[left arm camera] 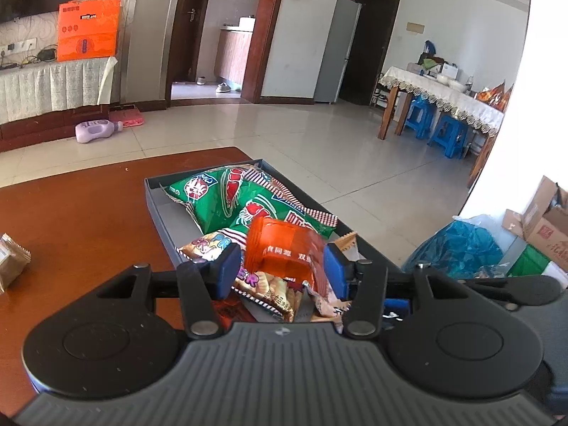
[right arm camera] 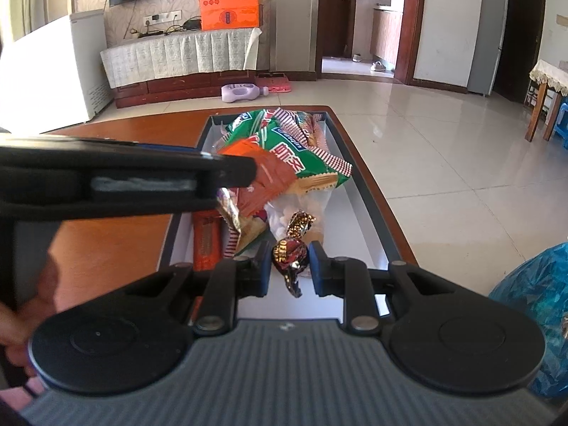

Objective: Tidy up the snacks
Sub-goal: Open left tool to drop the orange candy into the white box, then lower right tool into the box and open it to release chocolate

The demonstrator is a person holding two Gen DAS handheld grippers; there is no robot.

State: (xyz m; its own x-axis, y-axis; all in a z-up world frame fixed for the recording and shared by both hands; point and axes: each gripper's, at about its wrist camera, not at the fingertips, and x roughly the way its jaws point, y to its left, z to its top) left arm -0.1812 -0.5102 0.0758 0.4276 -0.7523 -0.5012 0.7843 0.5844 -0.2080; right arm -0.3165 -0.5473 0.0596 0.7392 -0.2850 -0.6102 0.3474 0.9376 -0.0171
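Observation:
A grey tray (left arm camera: 156, 209) on the brown table holds several snack packets, with green shrimp-chip bags (left arm camera: 220, 195) on top. My left gripper (left arm camera: 282, 269) is shut on an orange snack packet (left arm camera: 284, 252) and holds it above the tray's near end. In the right wrist view the tray (right arm camera: 358, 191) lies ahead, and the left gripper (right arm camera: 248, 174) comes in from the left with the orange packet (right arm camera: 269, 177). My right gripper (right arm camera: 289, 266) is shut on a dark foil-wrapped candy (right arm camera: 289, 254) over the tray's near end.
A brown packet (left arm camera: 12, 261) lies on the table (left arm camera: 88, 213) at the left. A blue plastic bag (left arm camera: 458, 248) and cardboard boxes (left arm camera: 543, 220) stand on the floor to the right. A purple bottle (right arm camera: 243, 92) lies on the floor beyond the table.

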